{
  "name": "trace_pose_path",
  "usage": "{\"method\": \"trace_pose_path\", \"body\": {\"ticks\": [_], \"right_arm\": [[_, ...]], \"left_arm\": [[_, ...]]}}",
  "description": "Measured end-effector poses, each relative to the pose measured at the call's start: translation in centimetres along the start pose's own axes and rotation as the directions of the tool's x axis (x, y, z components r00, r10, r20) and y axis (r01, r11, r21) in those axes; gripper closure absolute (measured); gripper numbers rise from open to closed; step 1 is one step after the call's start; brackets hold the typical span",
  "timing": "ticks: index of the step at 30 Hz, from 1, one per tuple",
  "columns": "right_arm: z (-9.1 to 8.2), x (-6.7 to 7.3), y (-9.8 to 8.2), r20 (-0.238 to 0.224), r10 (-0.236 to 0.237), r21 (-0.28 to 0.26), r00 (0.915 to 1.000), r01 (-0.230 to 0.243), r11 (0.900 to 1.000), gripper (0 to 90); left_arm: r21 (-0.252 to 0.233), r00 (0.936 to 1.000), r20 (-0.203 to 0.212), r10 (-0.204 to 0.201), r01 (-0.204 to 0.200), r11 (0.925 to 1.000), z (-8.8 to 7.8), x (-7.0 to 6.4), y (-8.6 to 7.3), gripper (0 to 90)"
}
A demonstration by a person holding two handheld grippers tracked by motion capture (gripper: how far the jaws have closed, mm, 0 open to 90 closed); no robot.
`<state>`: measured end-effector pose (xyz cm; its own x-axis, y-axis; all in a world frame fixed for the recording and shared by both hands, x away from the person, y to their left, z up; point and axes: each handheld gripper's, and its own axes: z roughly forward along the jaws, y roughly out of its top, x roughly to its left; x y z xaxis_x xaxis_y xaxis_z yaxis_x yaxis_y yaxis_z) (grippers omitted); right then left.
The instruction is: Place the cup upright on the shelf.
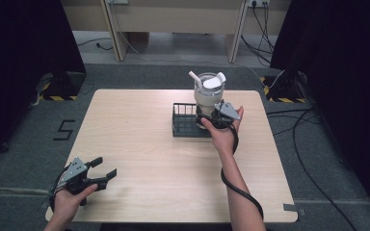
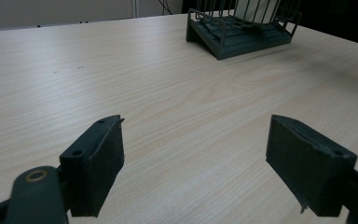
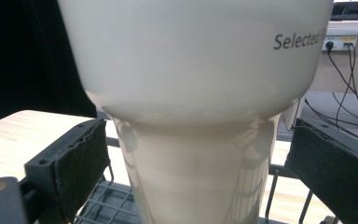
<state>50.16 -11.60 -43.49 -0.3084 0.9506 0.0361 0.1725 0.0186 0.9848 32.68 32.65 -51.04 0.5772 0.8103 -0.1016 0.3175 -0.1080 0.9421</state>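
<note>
A tall cream tumbler (image 1: pixel 209 94) with a white lid and a short white straw stands upright in the right half of a dark wire basket (image 1: pixel 183 126) at the table's far middle. My right gripper (image 1: pixel 210 114) reaches to the tumbler's narrow lower part. In the right gripper view the tumbler (image 3: pixel 196 84) stands between the two black pads (image 3: pixel 81 163), with a thin gap on each side, so my right gripper (image 3: pixel 198 163) is open. At the table's near left corner my left gripper (image 1: pixel 106 167) is open, with nothing but bare wood between its jaws (image 2: pixel 193 154).
The light wooden table (image 1: pixel 149 144) stands on grey carpet. The left half of the basket (image 2: pixel 242 39) holds nothing. Black cables (image 1: pixel 313 144) lie on the floor to the right, and dark curtains close both sides. Pale desks stand behind.
</note>
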Motion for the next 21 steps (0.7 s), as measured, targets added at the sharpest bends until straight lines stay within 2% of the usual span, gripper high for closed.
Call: {"method": "trace_pose_path", "body": {"ticks": [8,21], "right_arm": [[-1.2,-0.2,0.1,-0.012,-0.001,0.002,0.9999,0.001,1.0,7.9],[-4.2,-0.6,-0.3,-0.03,0.001,0.005,0.9995,-0.001,1.0,8.2]], "left_arm": [[0.0,1.0,-0.001,-0.001,0.001,1.0,0.0,0.0,0.0,18.4],[0.002,1.0,-0.001,0.002,-0.002,1.0,0.0,-0.1,0.0,18.4]]}}
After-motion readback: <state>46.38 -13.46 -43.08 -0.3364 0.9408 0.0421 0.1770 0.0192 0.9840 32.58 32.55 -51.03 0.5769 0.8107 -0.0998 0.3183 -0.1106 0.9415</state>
